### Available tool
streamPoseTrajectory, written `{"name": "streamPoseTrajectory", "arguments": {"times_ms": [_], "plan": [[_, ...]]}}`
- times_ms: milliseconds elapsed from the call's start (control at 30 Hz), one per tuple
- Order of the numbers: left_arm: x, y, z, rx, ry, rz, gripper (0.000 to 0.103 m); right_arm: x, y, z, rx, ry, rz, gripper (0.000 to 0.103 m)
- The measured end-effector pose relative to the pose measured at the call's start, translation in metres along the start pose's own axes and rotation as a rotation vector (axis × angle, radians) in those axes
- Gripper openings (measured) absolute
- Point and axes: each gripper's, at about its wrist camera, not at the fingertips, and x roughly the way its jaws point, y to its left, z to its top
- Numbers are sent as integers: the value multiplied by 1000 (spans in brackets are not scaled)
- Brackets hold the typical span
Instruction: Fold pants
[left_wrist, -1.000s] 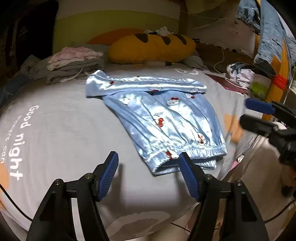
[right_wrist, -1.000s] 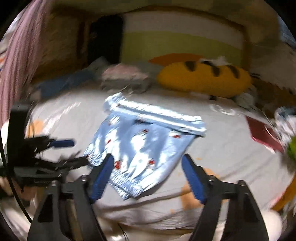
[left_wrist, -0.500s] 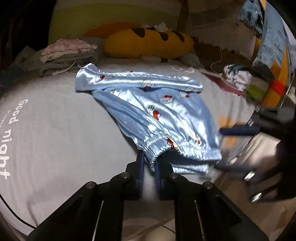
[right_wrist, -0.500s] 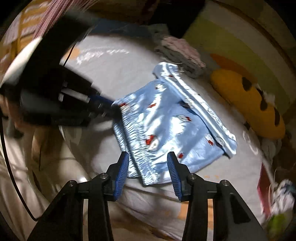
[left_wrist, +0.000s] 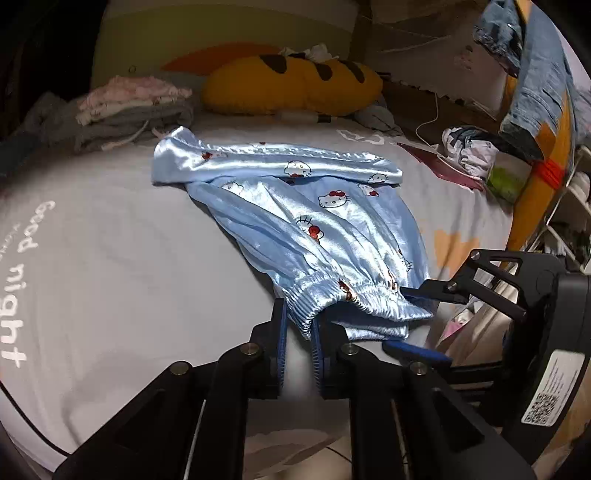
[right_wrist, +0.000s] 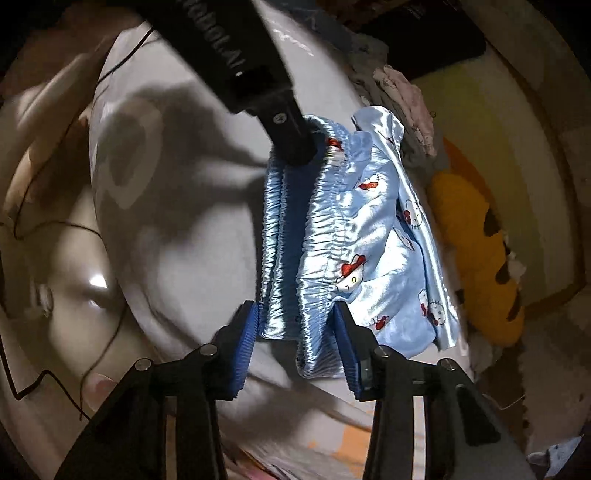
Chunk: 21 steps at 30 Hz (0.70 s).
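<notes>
Light blue satin pants (left_wrist: 306, 218) with a cat print lie folded on the grey bed sheet (left_wrist: 110, 258), waistband toward me. My left gripper (left_wrist: 298, 332) is shut on the waistband's left corner. My right gripper (right_wrist: 297, 339) is open, its blue pads either side of the waistband's right end (right_wrist: 317, 236); it also shows in the left wrist view (left_wrist: 417, 321). The left gripper's black finger (right_wrist: 288, 136) shows at the far corner in the right wrist view.
A yellow striped pillow (left_wrist: 291, 88) and a pile of folded clothes (left_wrist: 133, 107) lie at the bed's head. Denim clothes (left_wrist: 532, 74) hang at the right. The bed's near edge runs just under the grippers.
My left gripper has shut on the waistband corner and lifted it slightly. My right gripper has swung in from the right and now straddles the waistband's other end, its jaws narrower than before.
</notes>
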Motion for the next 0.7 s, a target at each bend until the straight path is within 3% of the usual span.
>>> {"name": "streamPoseTrajectory", "arguments": {"times_ms": [133,200,300,500,600,700], "plan": [[-10,-1,-5,149,-4,41,17,1,7,-3,-39,1,-33,39],[-14,0,-6,205,11,63,23,3,6,-4,-34,0,-26,33],[-20,2,-7,237,15,94,23,5,5,-1,-29,-12,-59,17],[-20,10,-3,263,0,125,27,-7,-25,-2,69,-49,-17,14],[-11,6,3,374,7,138,64,-10,-39,-5,98,-63,-12,14],[-5,4,13,517,-34,182,68,-15,-60,-8,160,-95,36,14]]}}
